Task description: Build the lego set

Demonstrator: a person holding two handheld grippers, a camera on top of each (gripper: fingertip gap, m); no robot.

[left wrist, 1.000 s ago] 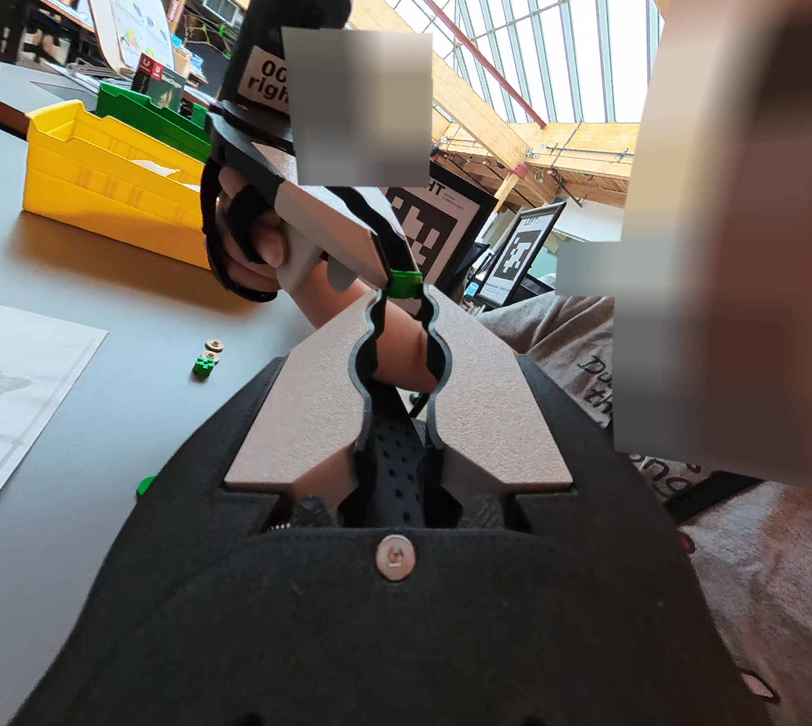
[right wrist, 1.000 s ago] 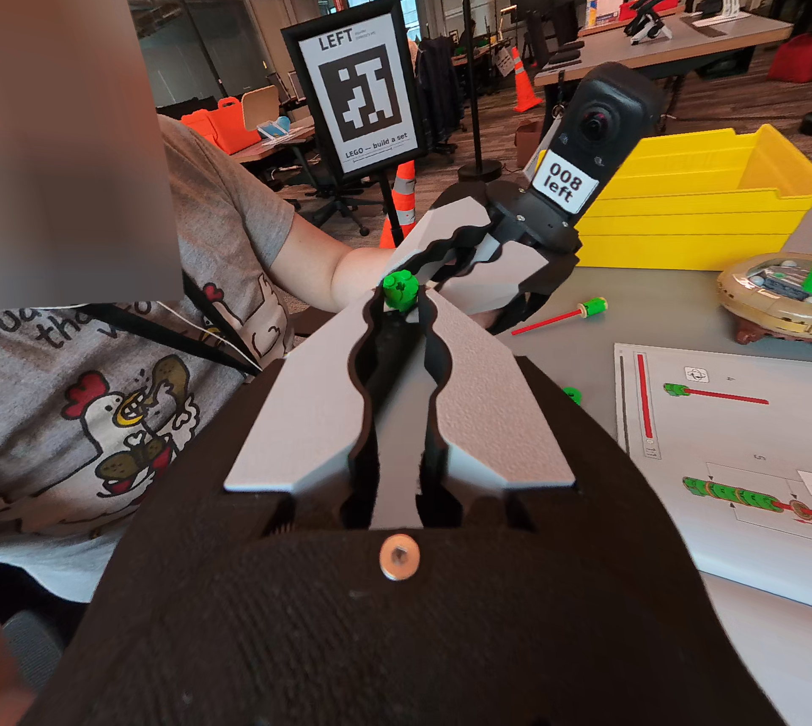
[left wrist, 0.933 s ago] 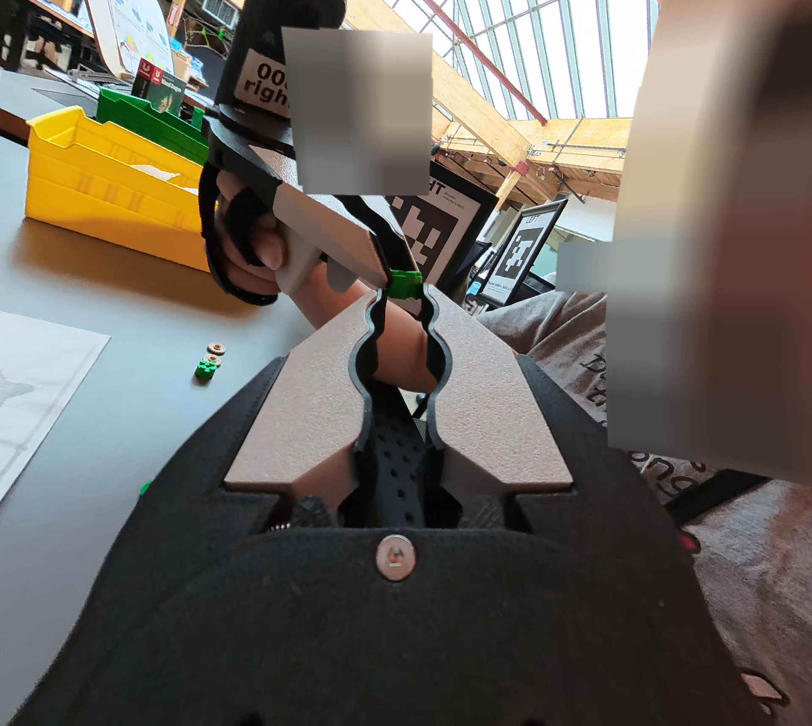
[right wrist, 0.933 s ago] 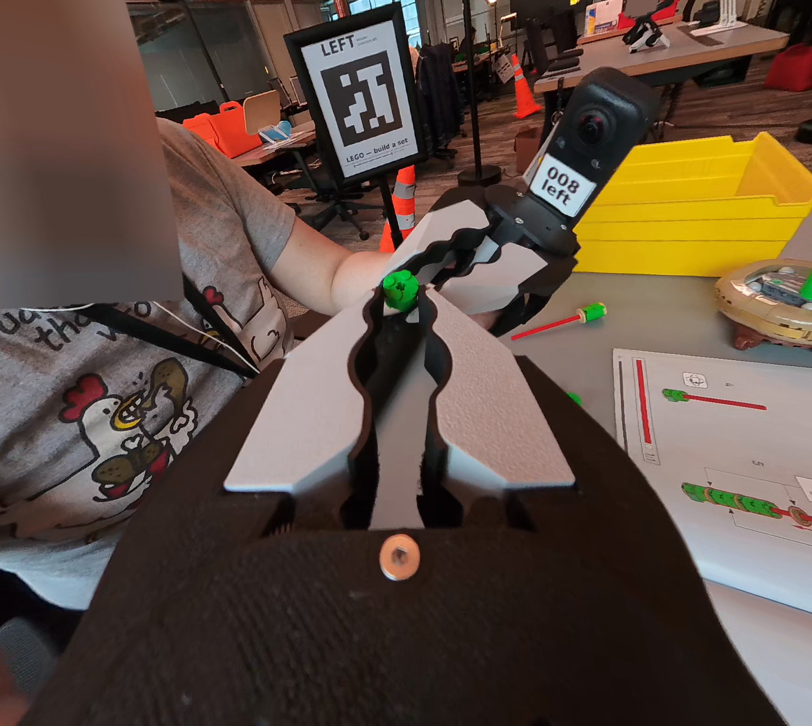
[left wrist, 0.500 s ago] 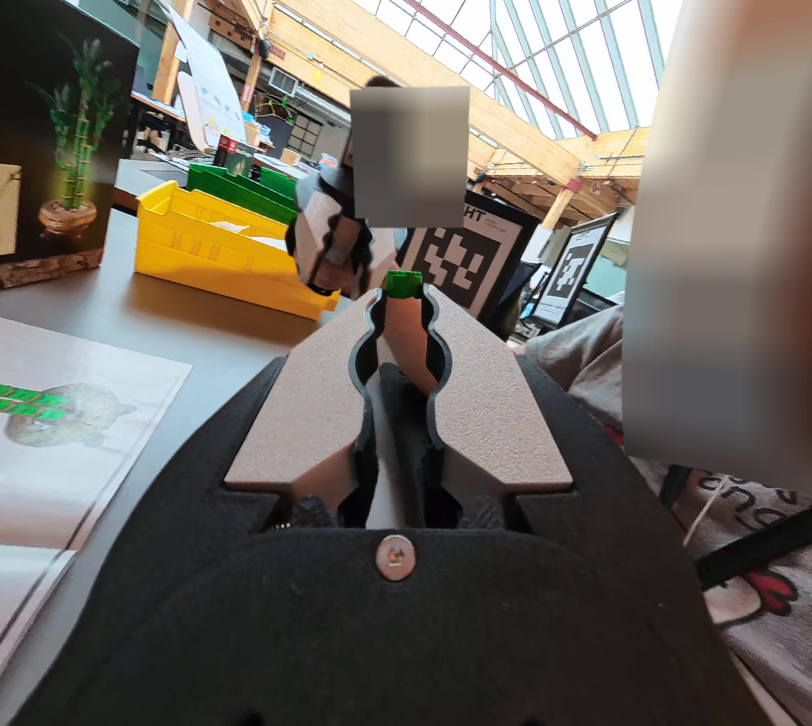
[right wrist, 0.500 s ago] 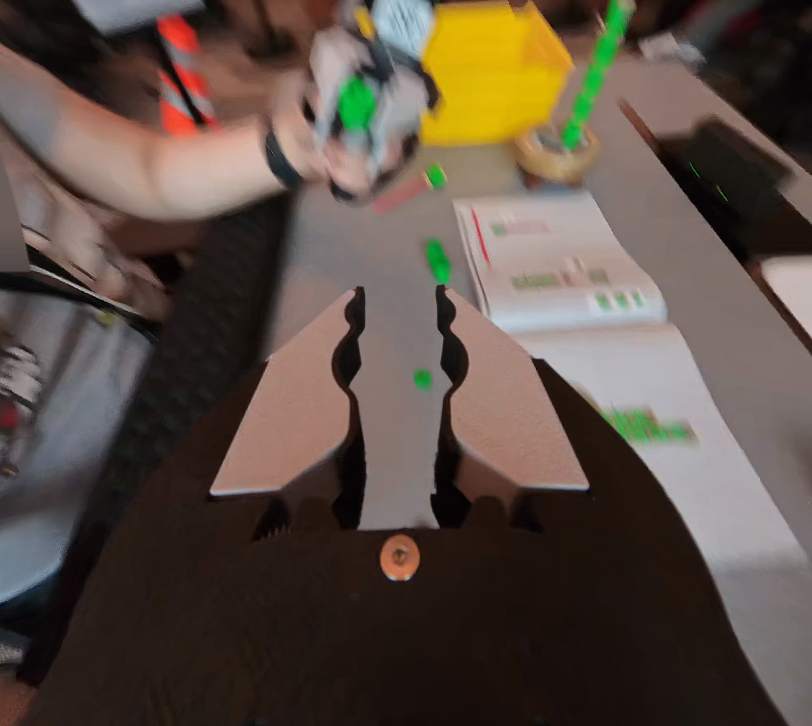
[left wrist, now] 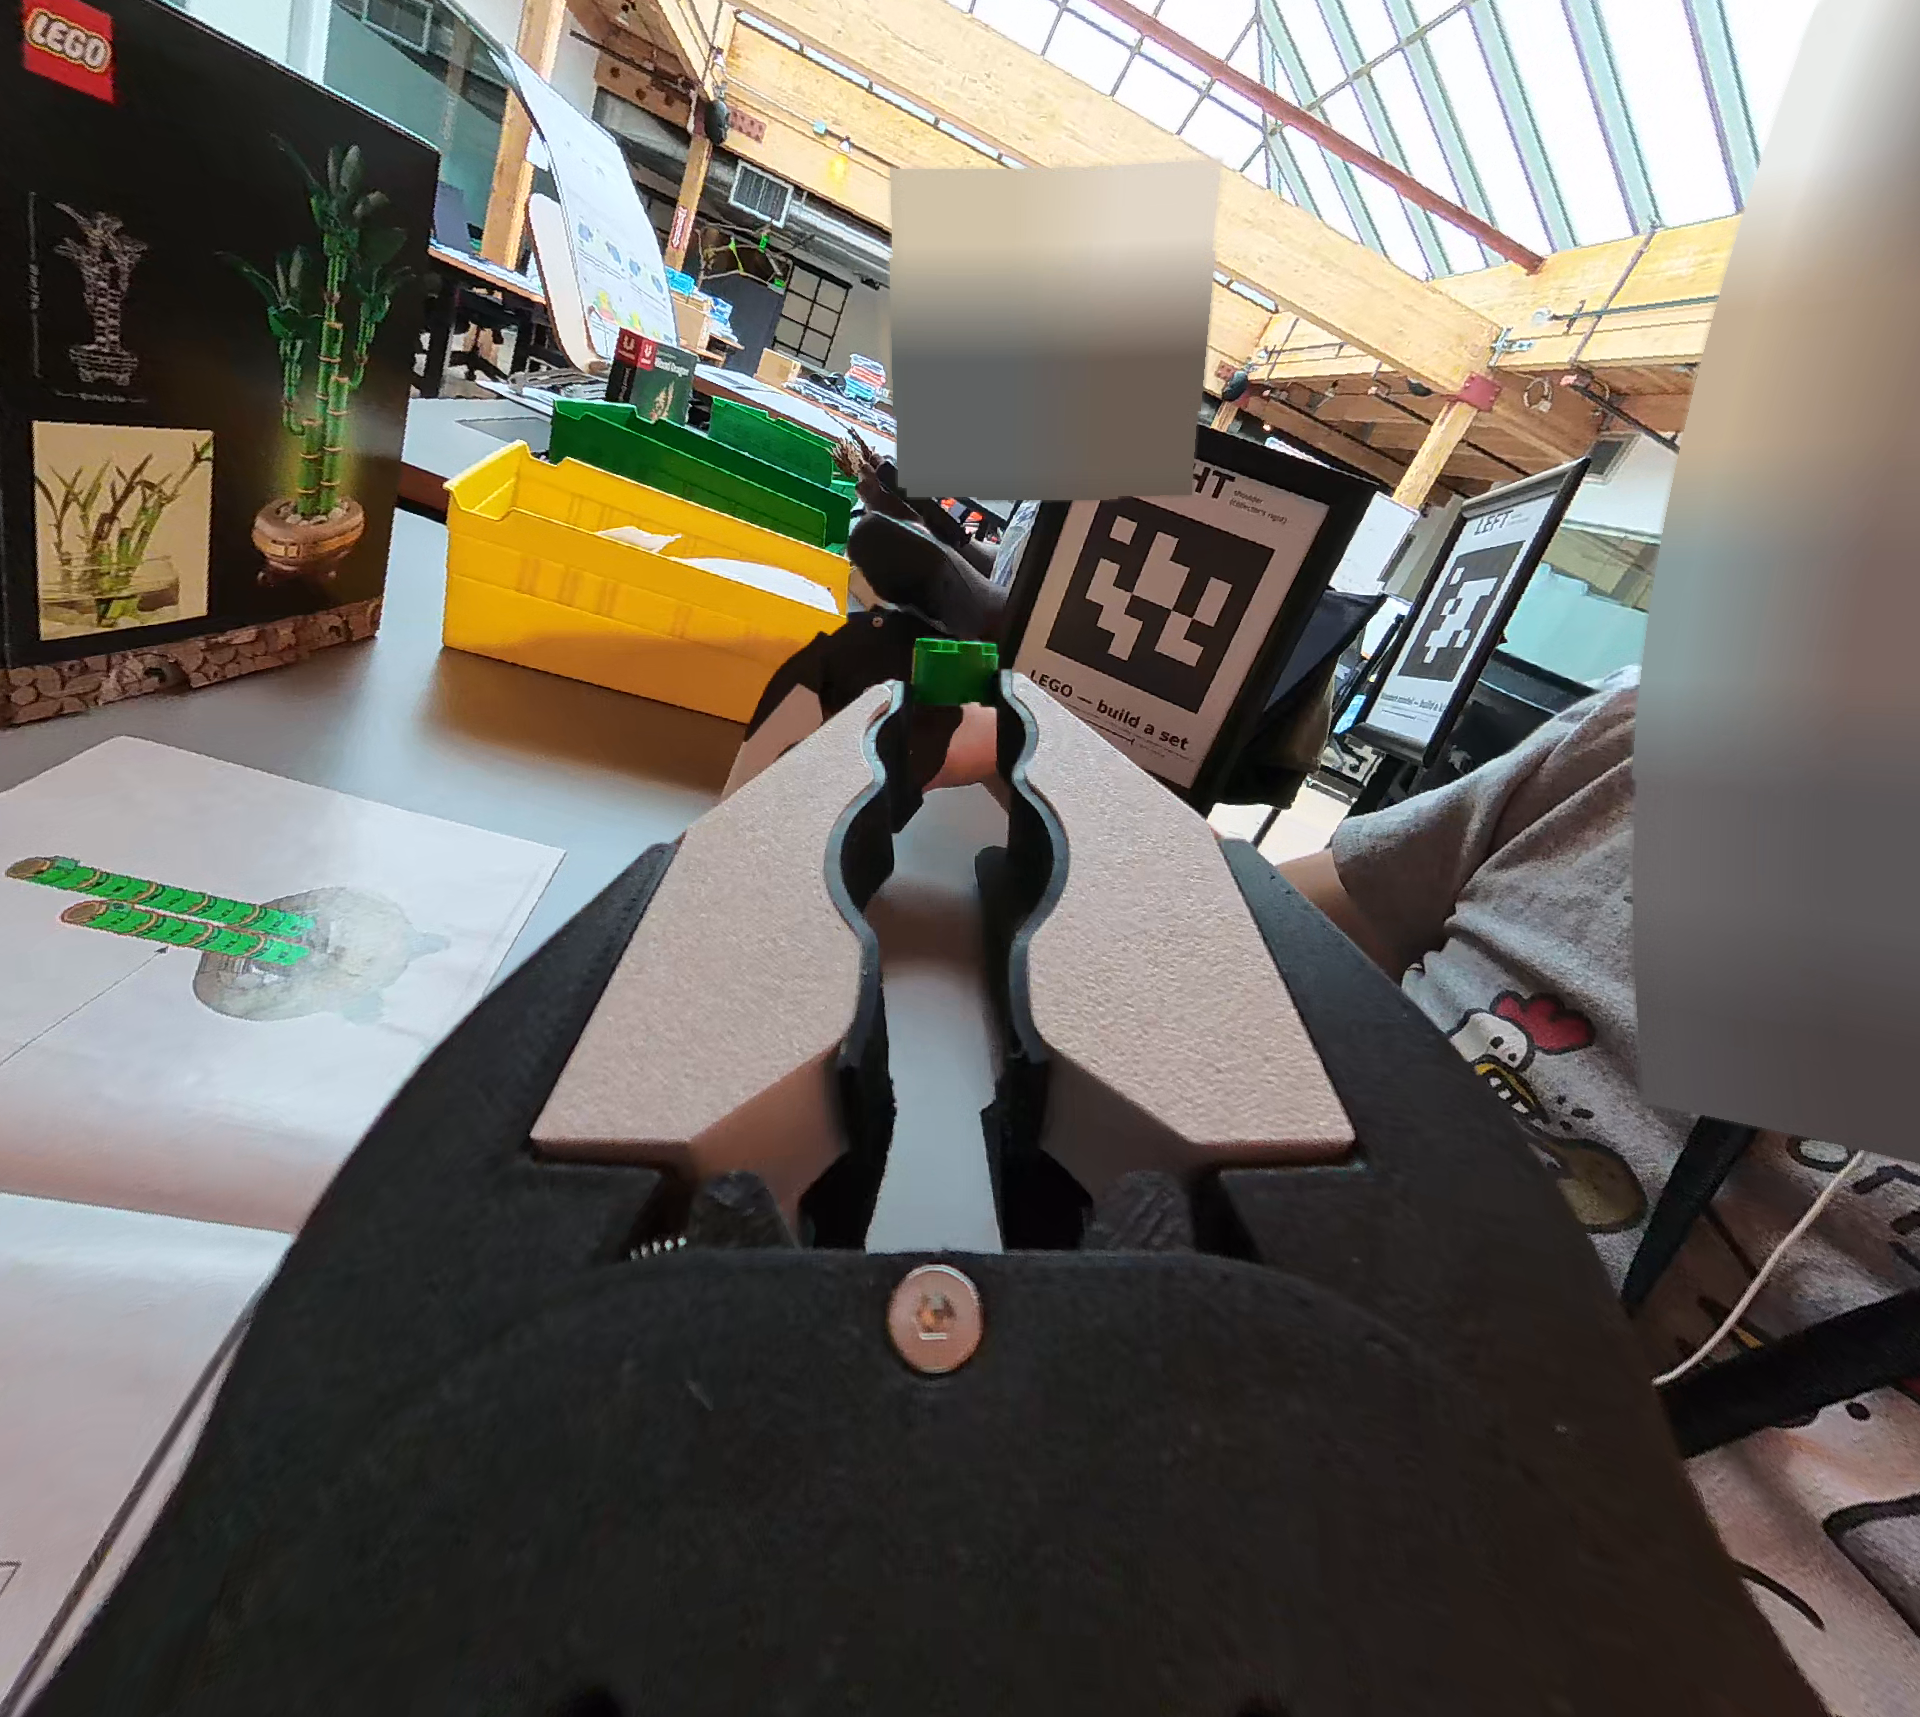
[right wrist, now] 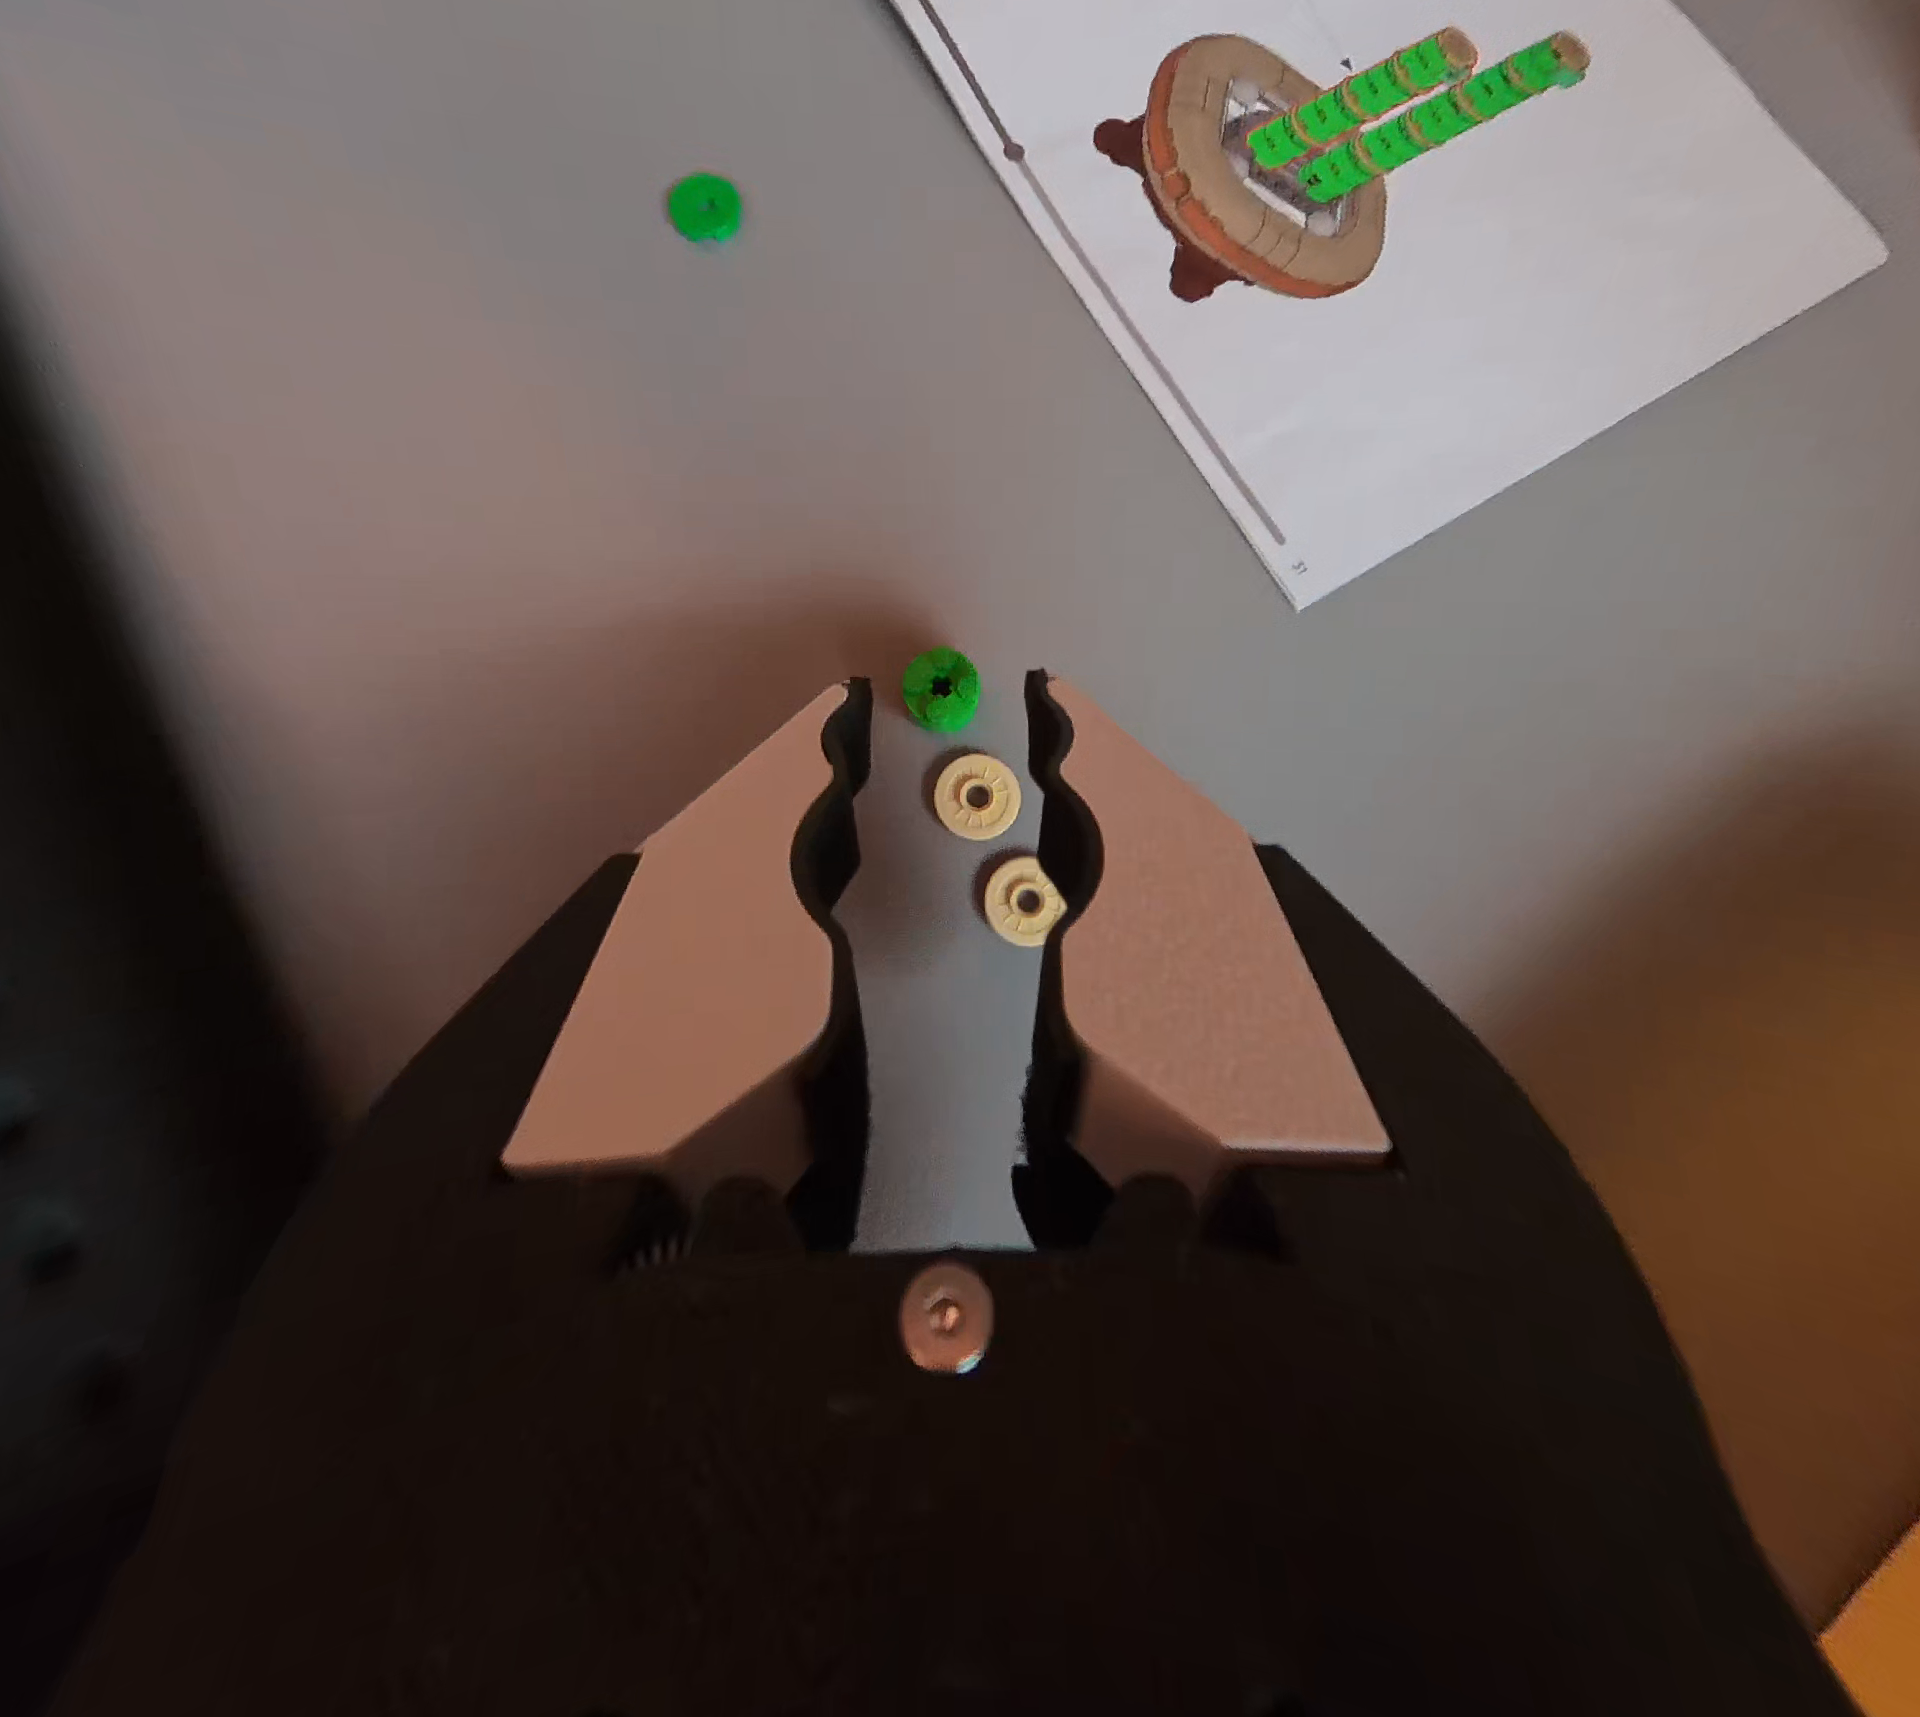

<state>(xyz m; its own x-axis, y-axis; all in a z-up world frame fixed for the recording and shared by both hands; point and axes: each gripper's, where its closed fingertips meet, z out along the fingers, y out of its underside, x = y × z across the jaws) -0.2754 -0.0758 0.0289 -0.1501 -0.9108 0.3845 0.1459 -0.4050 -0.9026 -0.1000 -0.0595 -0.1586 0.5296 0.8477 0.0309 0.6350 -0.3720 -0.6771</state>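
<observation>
pinching a small green lego piece at its very tips, the left hand-held gripper is raised above the counter and points toward a framed marker sign. its jaws stand narrow, closed on the piece. behind it to the left sit a yellow bin, a green bin farther back, and the black set box standing upright. an open instruction booklet lies flat on the counter at left.

the right hand-held gripper looks straight down at the counter, its jaws parted and holding nothing. a round green lego piece lies on the counter just between the fingertips, though whether they touch it cannot be told. two tan round plates lie apart in the gap between the fingers, farther back. another green round piece lies well apart, up and left. the instruction booklet lies open at upper right.
</observation>
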